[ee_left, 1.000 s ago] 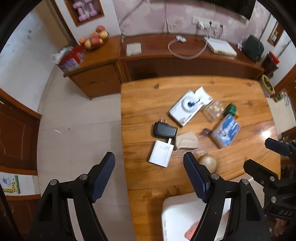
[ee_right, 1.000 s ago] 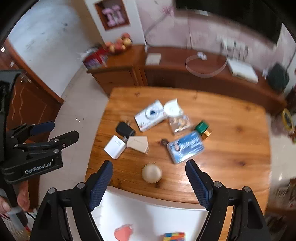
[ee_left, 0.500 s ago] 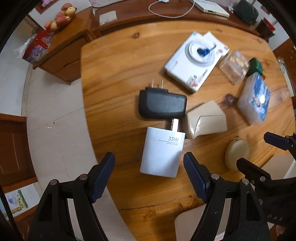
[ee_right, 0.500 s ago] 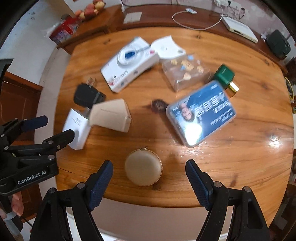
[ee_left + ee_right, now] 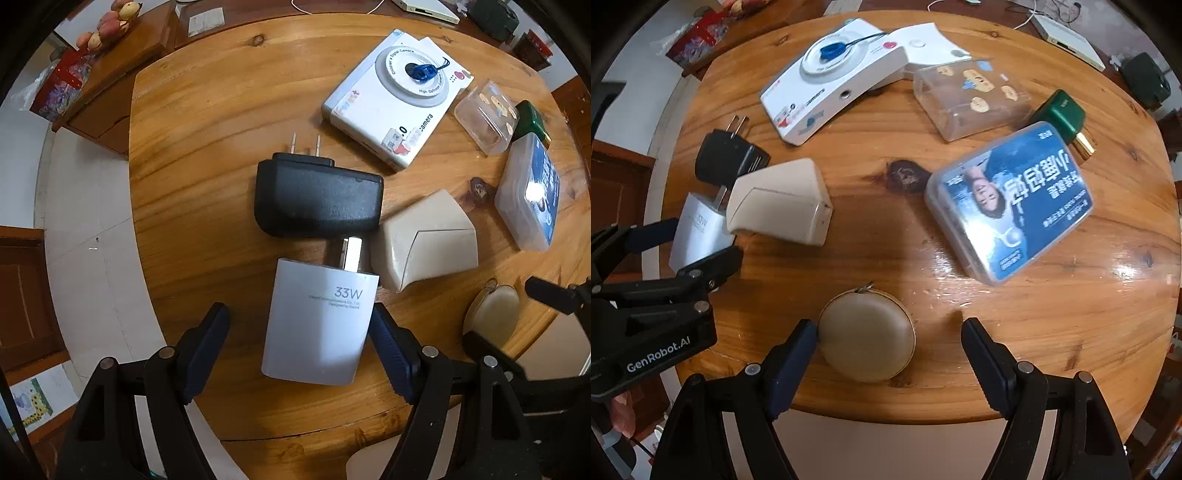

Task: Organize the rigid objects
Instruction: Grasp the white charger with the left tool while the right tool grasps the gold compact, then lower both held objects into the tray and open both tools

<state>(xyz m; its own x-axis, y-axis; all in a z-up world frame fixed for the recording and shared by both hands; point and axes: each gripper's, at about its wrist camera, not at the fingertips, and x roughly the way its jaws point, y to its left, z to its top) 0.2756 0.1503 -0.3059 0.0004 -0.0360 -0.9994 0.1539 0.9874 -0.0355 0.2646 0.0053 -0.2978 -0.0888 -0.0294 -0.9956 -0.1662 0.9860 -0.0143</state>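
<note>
My left gripper (image 5: 299,332) is open, its fingers on either side of a white 33W charger (image 5: 319,325) lying on the wooden table (image 5: 199,147); the right finger looks close to or touching it. A black plug adapter (image 5: 319,195) lies just beyond, a beige wedge-shaped case (image 5: 428,240) to its right. My right gripper (image 5: 888,349) is open around a round beige zip case (image 5: 866,334) near the table's front edge; its left finger touches the case. The left gripper also shows in the right wrist view (image 5: 698,245), astride the white charger (image 5: 698,232).
A white toy camera box (image 5: 831,81), a clear plastic box (image 5: 971,98), a green bottle (image 5: 1060,114) and a blue-labelled clear case (image 5: 1012,203) lie further back on the table (image 5: 1071,314). A sideboard (image 5: 110,74) with fruit stands beyond. The table's front edge is close under both grippers.
Both grippers have come down and forward to the table. The left one now straddles the white charger, the right one the round beige case. Both stay open.
</note>
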